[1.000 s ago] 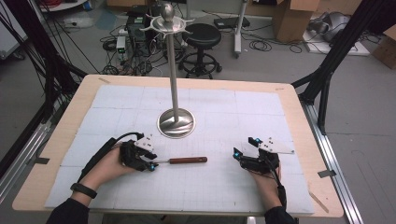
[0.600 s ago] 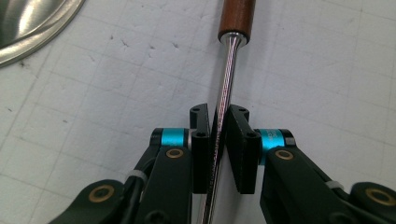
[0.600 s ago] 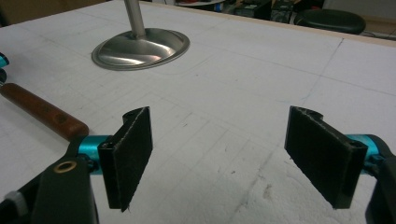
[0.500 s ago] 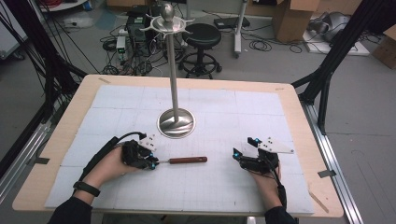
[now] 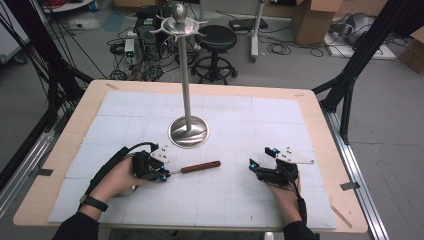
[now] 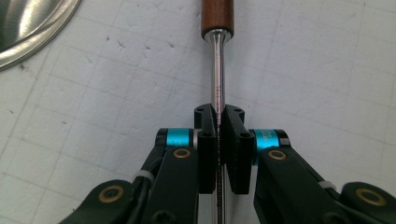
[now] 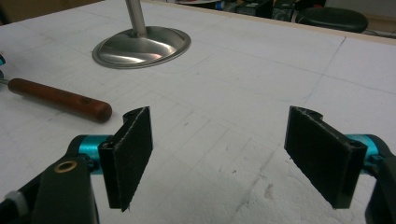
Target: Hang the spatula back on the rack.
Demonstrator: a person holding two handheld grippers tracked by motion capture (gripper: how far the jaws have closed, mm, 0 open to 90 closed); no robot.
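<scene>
A tool with a brown wooden handle (image 5: 200, 166) and a thin metal shaft (image 6: 217, 70) lies flat on the white mat, in front of the stand. My left gripper (image 5: 165, 174) lies low at the shaft's left end. Its jaws have just been closing and now pinch the shaft between the pads (image 6: 219, 116). The handle (image 6: 216, 16) points away from the gripper. My right gripper (image 5: 260, 158) rests on the mat at the right, its pads wide apart (image 7: 224, 149) with nothing between them. The handle (image 7: 60, 99) lies off to its left.
A steel stand with a round base (image 5: 188, 131) and a tall pole (image 5: 185, 75) rises at the mat's middle, just behind the tool. The white gridded mat (image 5: 240, 115) covers a wooden table. Stools, cables and boxes stand on the floor beyond.
The left gripper's jaws have drawn together onto the tool's shaft. Both hands and the tool stay where they were.
</scene>
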